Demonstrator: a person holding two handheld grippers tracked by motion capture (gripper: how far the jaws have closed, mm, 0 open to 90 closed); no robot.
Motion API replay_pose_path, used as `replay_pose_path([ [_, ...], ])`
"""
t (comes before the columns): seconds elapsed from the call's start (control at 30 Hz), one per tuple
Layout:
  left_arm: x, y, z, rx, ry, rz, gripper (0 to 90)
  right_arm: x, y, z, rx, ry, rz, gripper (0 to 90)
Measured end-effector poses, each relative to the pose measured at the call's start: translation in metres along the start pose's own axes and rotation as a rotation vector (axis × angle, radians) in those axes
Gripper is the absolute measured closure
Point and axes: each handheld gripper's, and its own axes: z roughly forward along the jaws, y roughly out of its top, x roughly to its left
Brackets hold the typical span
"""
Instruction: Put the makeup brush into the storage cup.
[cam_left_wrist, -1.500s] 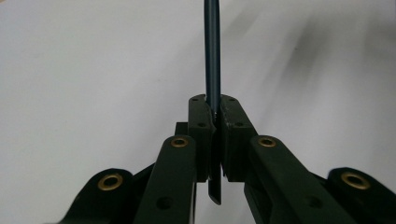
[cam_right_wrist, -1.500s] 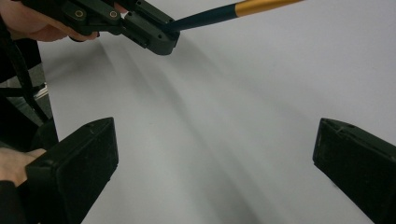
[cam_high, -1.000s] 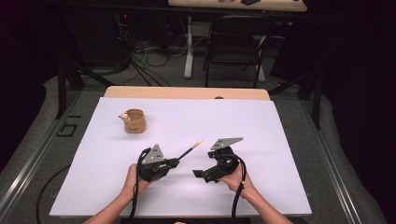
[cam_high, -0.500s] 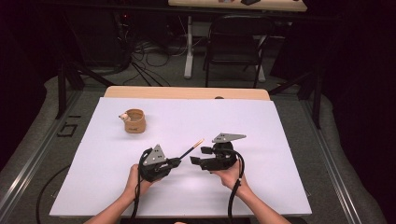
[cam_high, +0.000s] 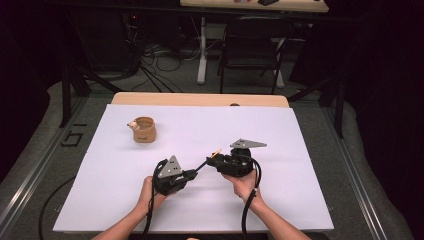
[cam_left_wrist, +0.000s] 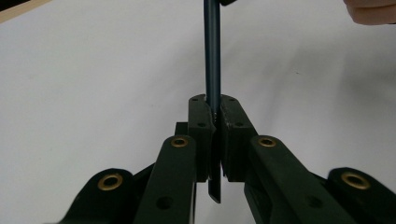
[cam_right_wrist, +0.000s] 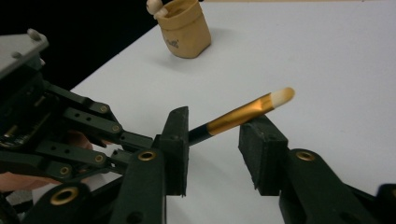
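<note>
Two forearms are seen entering the high view from six o'clock, each hand wrapped around a black tool. The left tool (cam_high: 192, 172) is held low at about seven o'clock of the scene's middle and is pointed toward two o'clock; its jaws are clamped fully together. The right tool (cam_high: 214, 161) is held just beside it, toward three o'clock, and is pointed back toward nine o'clock; its jaws have just been closing and are still parted.

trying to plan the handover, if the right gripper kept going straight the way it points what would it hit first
Most likely the brush, which already lies between its closing pads. Beyond that is the left gripper holding the brush's dark handle; the tan cup sits much farther off. Depth is hard to judge.
</note>
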Motion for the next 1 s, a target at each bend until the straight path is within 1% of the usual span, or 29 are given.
replay_pose_path([
  [0.07, -0.001, 0.000, 0.002, 0.002, -0.003, 0.001, 85.0, 0.000, 0.000, 0.000, -0.004, 0.003, 0.005, 65.6],
  [0.13, -0.001, 0.001, 0.003, 0.010, -0.003, 0.006, 84.9, -0.001, 0.001, -0.002, -0.029, 0.019, 0.024, 68.5],
  [0.2, -0.002, 0.001, 0.006, 0.011, -0.008, -0.001, 84.9, 0.000, 0.001, -0.003, -0.034, 0.024, 0.031, 70.1],
  [0.23, -0.003, 0.002, 0.007, 0.017, -0.007, 0.002, 84.8, -0.001, 0.002, -0.005, -0.049, 0.039, 0.032, 72.8],
  [0.27, -0.003, 0.002, 0.007, 0.017, -0.007, 0.002, 84.8, -0.001, 0.002, -0.005, -0.049, 0.039, 0.032, 72.8],
  [0.3, -0.004, 0.002, 0.010, 0.020, -0.006, -0.002, 84.7, 0.000, 0.002, -0.006, -0.070, 0.054, 0.038, 75.7],
  [0.4, -0.006, 0.004, 0.012, 0.023, -0.003, 0.001, 84.5, 0.005, 0.004, -0.008, -0.090, 0.073, 0.029, 80.2],
  [0.5, -0.009, 0.006, 0.017, 0.015, -0.021, 0.001, 84.0, 0.012, 0.006, -0.010, -0.099, 0.090, -0.010, 83.4],
  [0.53, -0.009, 0.006, 0.017, 0.015, -0.021, 0.001, 83.5, 0.012, 0.006, -0.010, -0.099, 0.090, -0.010, 83.4],
  [0.57, -0.009, 0.006, 0.018, 0.016, -0.024, -0.001, 81.7, 0.016, 0.007, -0.011, -0.093, 0.088, -0.037, 83.8],
  [0.63, -0.011, 0.007, 0.021, 0.016, -0.038, -0.004, 75.9, 0.018, 0.009, -0.011, -0.090, 0.091, -0.060, 83.9],
  [0.7, -0.011, 0.008, 0.022, 0.014, -0.050, -0.012, 69.4, 0.021, 0.010, -0.012, -0.091, 0.073, -0.094, 83.9],
  [0.73, -0.011, 0.008, 0.022, 0.014, -0.050, -0.012, 64.8, 0.023, 0.010, -0.013, -0.088, 0.068, -0.105, 83.9],
  [0.77, -0.010, 0.009, 0.022, 0.007, -0.053, -0.018, 61.6, 0.024, 0.011, -0.013, -0.085, 0.058, -0.124, 83.9],
  [0.8, -0.011, 0.010, 0.022, 0.003, -0.048, -0.023, 58.9, 0.025, 0.011, -0.013, -0.083, 0.054, -0.136, 83.9],
  [0.83, -0.011, 0.010, 0.022, 0.003, -0.048, -0.023, 57.6, 0.025, 0.011, -0.013, -0.083, 0.054, -0.136, 83.9],
  [0.87, -0.010, 0.012, 0.020, -0.020, -0.053, -0.024, 57.3, 0.028, 0.011, -0.012, -0.076, 0.040, -0.168, 83.9],
  [0.9, -0.010, 0.012, 0.020, -0.020, -0.053, -0.024, 57.4, 0.028, 0.011, -0.012, -0.076, 0.040, -0.168, 83.9],
  [1.0, -0.009, 0.014, 0.017, -0.055, -0.053, -0.030, 58.0, 0.032, 0.010, -0.011, -0.062, 0.028, -0.207, 83.9],
])
